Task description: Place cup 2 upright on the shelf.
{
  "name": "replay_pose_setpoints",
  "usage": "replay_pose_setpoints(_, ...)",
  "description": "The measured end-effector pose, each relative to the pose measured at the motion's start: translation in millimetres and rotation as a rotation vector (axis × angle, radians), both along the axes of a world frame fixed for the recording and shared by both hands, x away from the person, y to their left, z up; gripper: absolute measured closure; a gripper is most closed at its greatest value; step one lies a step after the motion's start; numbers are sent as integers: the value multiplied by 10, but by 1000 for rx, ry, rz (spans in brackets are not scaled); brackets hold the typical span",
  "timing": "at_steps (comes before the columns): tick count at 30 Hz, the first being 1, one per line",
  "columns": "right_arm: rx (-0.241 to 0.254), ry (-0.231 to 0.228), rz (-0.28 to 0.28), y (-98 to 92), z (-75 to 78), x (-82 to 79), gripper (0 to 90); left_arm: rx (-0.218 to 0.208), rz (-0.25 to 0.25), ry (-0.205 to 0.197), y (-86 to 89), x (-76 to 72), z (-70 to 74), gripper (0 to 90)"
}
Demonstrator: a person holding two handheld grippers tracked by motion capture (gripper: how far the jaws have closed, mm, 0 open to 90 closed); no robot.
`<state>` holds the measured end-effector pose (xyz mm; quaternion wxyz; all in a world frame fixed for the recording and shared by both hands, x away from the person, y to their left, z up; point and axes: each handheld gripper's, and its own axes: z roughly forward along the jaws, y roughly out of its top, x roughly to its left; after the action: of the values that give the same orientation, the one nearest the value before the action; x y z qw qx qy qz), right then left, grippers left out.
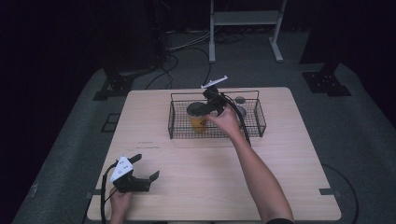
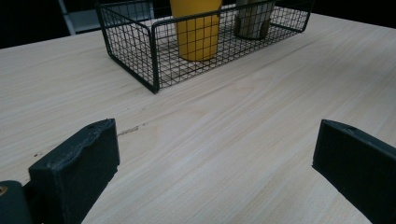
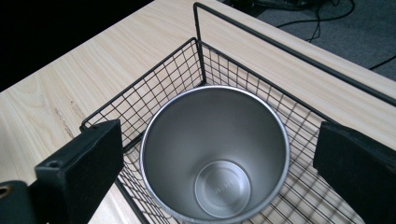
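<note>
1. At the left of the high view the left gripper (image 1: 148, 169) rests low on the wooden table (image 1: 280, 186), close to the near edge, gripped by the person's left hand (image 1: 120, 201); its jaws stand wide apart with nothing between them, and in the left gripper view bare wood lies between the two black jaws.

2. Farther along, past the middle of the table, stands the black wire basket (image 1: 176, 122); in the left gripper view its near corner (image 2: 154, 56) faces the camera, well apart from that gripper.

3. Inside the basket, toward its left end, stands the yellow cup (image 1: 197, 123), upright; the left gripper view shows its yellow wall (image 2: 198, 32) behind the mesh; the right gripper view looks straight down into its silver inside (image 3: 215, 149), its rim round and its bottom bare.

4. The right gripper (image 1: 205, 106) hovers just above that cup, pointing down into the basket; its jaws stand wide, one on each side of the rim, both clear of the metal, so the cup is not held; the person's right hand (image 1: 227, 120) holds the gripper from the near side, the forearm running back to the bottom edge of the high view.

5. To the right of the yellow cup, in the same basket, stands a second, grey metal cup (image 2: 252, 21), upright; the two cups stand apart; in the high view it is partly hidden behind the right hand and cable.
</note>
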<state>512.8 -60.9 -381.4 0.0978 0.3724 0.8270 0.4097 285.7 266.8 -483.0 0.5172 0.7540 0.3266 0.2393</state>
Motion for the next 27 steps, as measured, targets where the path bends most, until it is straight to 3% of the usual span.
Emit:
replay_pose_setpoints(7,14,-15,5,-132,65,-87,12,0,0,-1,-3,-1,-1,0)
replay_pose_setpoints(8,35,-18,4,-193,96,-119,12,2,0,0,-2,-2,0,0)
replay_pose_setpoints(27,13,-22,26,-599,171,-441,12,9,-1,1,-10,-2,-3,0)
